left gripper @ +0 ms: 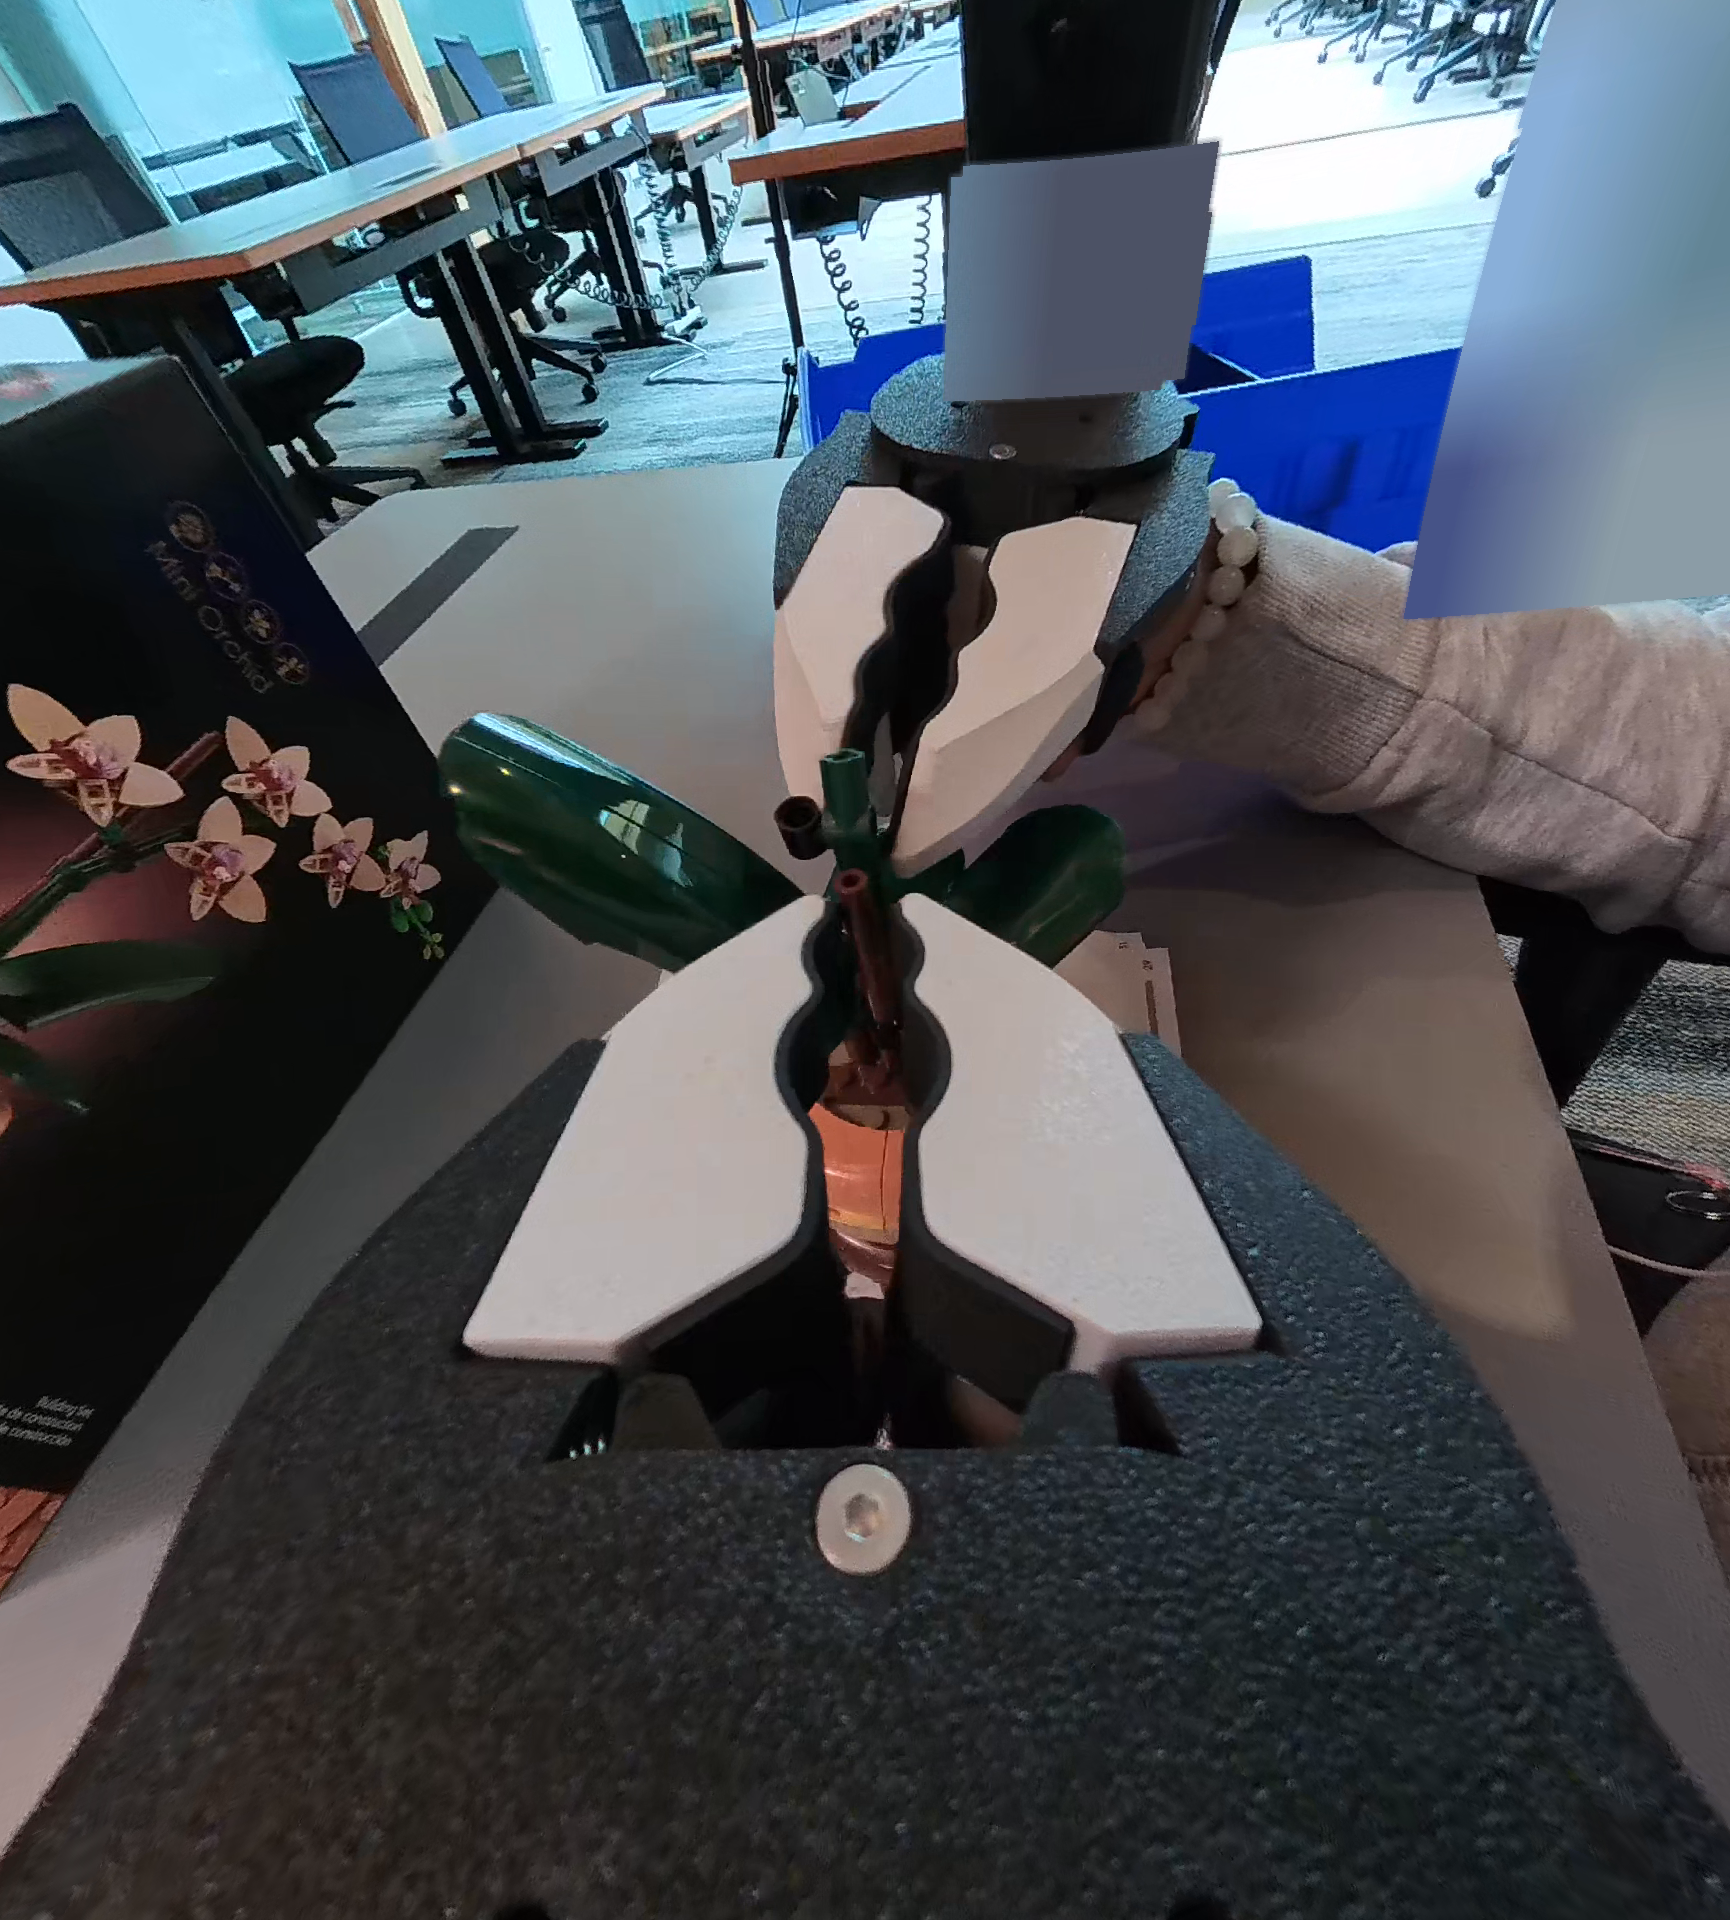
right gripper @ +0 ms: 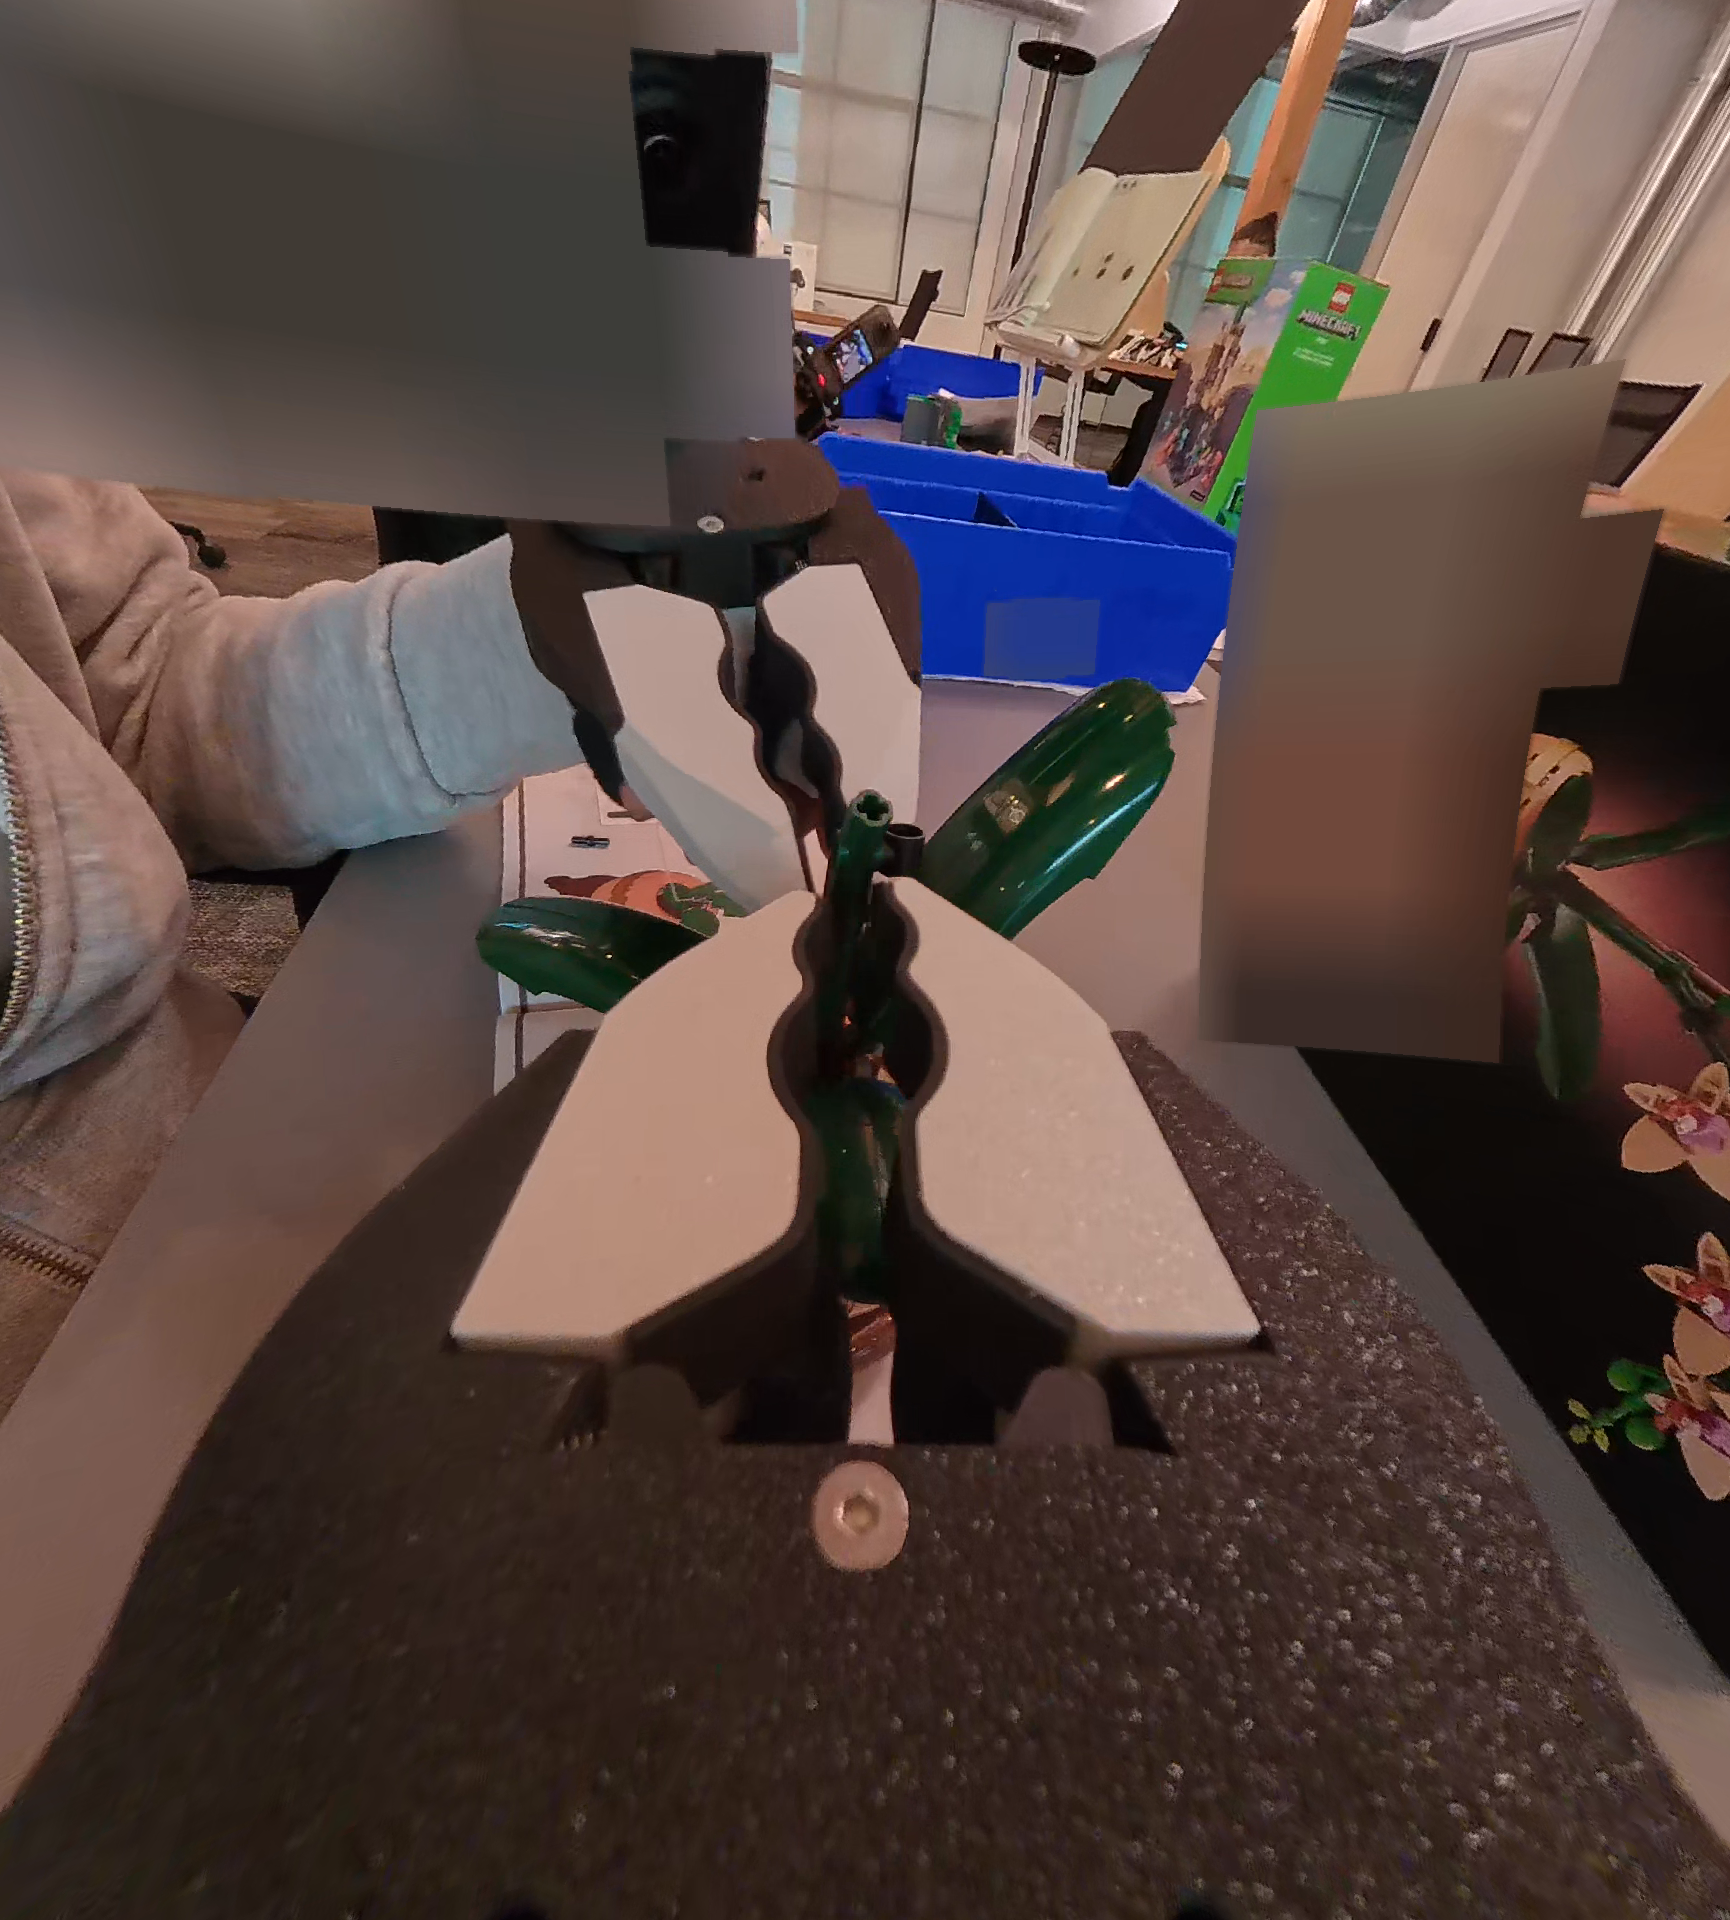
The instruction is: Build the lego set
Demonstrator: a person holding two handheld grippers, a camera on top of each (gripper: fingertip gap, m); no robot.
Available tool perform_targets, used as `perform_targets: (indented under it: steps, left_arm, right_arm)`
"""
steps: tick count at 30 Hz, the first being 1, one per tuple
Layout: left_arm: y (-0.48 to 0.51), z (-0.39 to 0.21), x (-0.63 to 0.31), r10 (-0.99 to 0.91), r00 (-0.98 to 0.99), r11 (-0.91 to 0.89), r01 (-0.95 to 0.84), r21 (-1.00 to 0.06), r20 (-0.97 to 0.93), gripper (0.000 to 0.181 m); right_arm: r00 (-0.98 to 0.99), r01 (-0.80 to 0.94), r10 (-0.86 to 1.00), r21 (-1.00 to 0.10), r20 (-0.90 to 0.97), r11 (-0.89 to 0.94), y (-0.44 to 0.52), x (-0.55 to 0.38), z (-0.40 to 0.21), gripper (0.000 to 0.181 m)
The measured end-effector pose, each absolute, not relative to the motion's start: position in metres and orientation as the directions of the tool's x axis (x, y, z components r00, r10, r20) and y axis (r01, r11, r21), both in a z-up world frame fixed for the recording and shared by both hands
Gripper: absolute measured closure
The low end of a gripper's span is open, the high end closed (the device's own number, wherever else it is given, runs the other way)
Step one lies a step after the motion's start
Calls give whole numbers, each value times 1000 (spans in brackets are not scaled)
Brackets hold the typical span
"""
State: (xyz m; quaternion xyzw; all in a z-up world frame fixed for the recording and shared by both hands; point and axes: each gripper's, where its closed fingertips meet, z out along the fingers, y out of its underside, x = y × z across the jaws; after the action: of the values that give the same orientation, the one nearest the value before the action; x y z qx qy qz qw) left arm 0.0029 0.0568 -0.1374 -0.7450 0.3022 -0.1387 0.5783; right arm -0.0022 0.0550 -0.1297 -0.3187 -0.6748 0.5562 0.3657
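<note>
A lego orchid model stands on the grey table (left gripper: pixel 580 623), with dark green leaves (left gripper: pixel 601 821) and a terracotta pot (left gripper: pixel 856 1153) seen between my left fingers. My left gripper (left gripper: pixel 863 909) is shut on a thin dark brown stem (left gripper: pixel 866 966) rising from the pot. My right gripper (right gripper: pixel 856 909) is shut on the green stem (right gripper: pixel 856 852) beside it. The two grippers face each other, tips nearly touching. The right gripper (left gripper: pixel 871 821) shows farther off in the left wrist view, the left gripper (right gripper: pixel 819 821) in the right wrist view. A small black connector (left gripper: pixel 796 821) sticks out from the green stem (left gripper: pixel 845 800).
The dark set box (left gripper: pixel 113 831) with orchid pictures stands at the table's side and also shows in the right wrist view (right gripper: pixel 1671 1039). A blue bin (right gripper: pixel 1027 582) sits behind the model. An instruction sheet (right gripper: pixel 570 831) lies under the model. Grey sleeves of the person (left gripper: pixel 1463 748) reach in. Both grippers' tips are close together, under 4 cm apart.
</note>
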Motion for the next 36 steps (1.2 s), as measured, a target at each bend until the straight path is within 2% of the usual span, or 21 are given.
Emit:
perform_targets:
  steps: [36]
  left_arm:
    - [59, -142, 4, -649, 757, -151, -225, -963, -76, 176]
  right_arm:
    - [-542, 27, 834, -989, 108, 146, 54, -4, -132, 177]
